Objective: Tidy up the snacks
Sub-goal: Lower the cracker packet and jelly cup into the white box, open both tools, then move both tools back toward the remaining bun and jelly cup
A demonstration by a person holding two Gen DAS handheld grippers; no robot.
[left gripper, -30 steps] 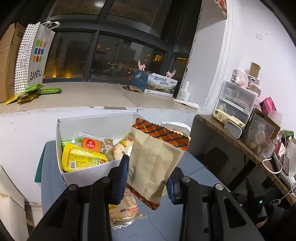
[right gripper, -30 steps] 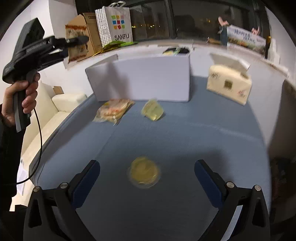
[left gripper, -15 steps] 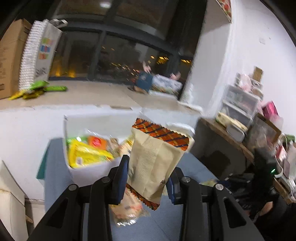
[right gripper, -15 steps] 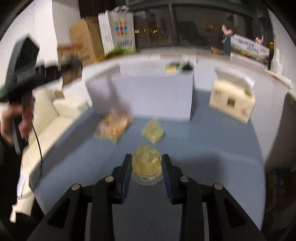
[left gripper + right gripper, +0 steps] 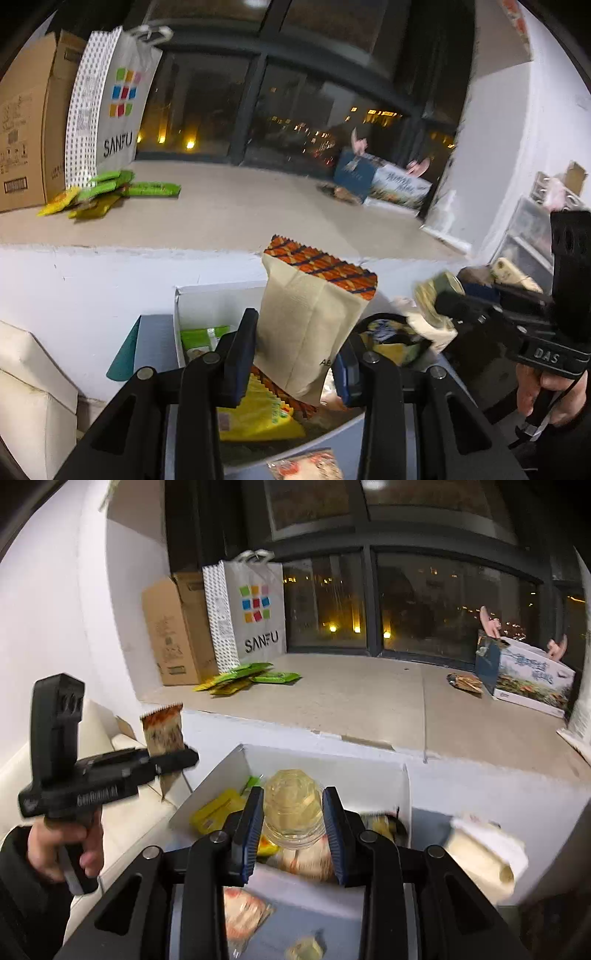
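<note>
My left gripper (image 5: pixel 301 326) is shut on a tan snack packet (image 5: pixel 310 306) with an orange and blue patterned top, held upright above the near side of the white box (image 5: pixel 207 295). My right gripper (image 5: pixel 293 794) is shut on a clear yellow jelly cup (image 5: pixel 291 808), held over the white box (image 5: pixel 332 766). Inside the box lie a yellow packet (image 5: pixel 214 810) and other snacks. The right wrist view shows the left gripper (image 5: pixel 183 756) with its tan packet (image 5: pixel 162 727) at the left. A wrapped snack (image 5: pixel 243 912) and another jelly cup (image 5: pixel 306 949) lie on the blue table.
A wide window ledge (image 5: pixel 369 694) behind the box carries a SANFU bag (image 5: pixel 255 613), a cardboard box (image 5: pixel 173 627), green packets (image 5: pixel 255 674) and a printed carton (image 5: pixel 532 675). A blurred tissue box (image 5: pixel 480 853) sits right of the white box. A white sofa (image 5: pixel 29 387) stands left.
The right gripper closed on the jelly cup on the table and lifted it over the white box. The left gripper swung with its packet, bringing the right gripper into its view.
</note>
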